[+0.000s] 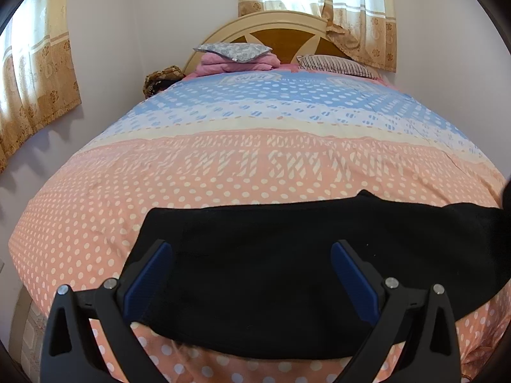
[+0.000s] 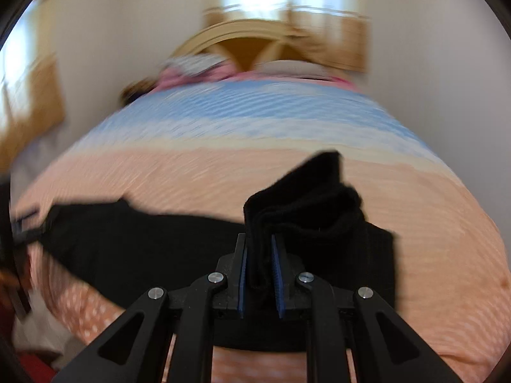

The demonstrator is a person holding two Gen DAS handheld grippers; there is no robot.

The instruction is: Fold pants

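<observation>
Currently mid-fold. Right gripper (image 2: 259, 255) clamped on bunched end of black pants (image 2: 303, 201), lifted above rest of garment; view blurred. Left gripper (image 1: 252, 274) spread wide, holding nothing, poised over pants (image 1: 271, 255) lying flat across near edge of bedspread (image 1: 223, 172). Fold-over unfinished; flattening left.

My left black plastic claw (image 1: 252, 274) with blue rubber pads (image 1: 148, 279) is wide open and holds nothing. It sits low and points straight ahead. My right black plastic claw (image 2: 259, 255) is squeezed tight on a bunch of black soft cloth (image 2: 300, 204), its blue pads pressing both sides.
</observation>
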